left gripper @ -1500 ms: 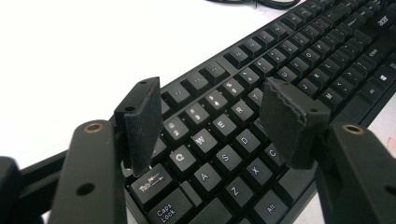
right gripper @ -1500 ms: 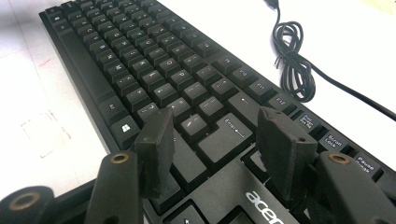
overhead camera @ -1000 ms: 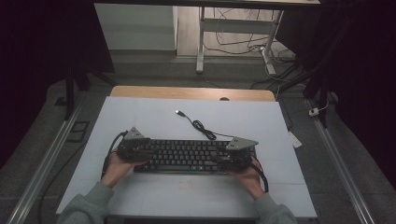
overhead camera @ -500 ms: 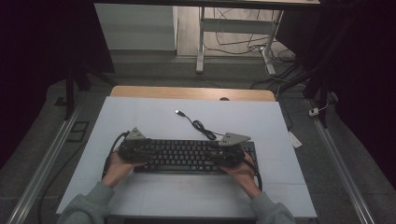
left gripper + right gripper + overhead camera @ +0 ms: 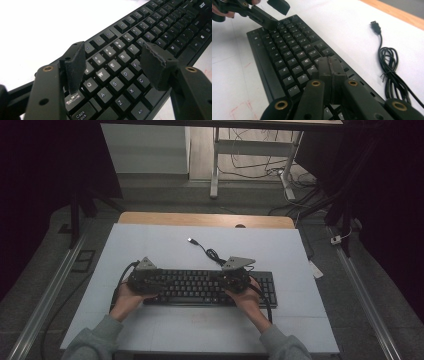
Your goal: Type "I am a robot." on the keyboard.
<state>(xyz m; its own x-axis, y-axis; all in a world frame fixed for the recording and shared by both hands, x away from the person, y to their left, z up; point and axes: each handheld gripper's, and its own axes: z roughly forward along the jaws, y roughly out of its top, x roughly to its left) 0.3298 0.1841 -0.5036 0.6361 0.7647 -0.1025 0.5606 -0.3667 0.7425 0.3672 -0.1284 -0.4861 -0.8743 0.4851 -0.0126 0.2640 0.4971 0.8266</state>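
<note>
Your left gripper (image 5: 112, 67) hovers with its jaws spread wide over the letter keys at the left end of the flat black plastic keyboard (image 5: 210, 287), pads clear of the keys. Your right gripper (image 5: 331, 72) has just been closing; its pads now meet with nothing between them, tips over the keys right of the middle. The keyboard lies near the front of the white table sheet (image 5: 165, 245), its coiled black USB cable (image 5: 390, 67) just behind it.
</note>
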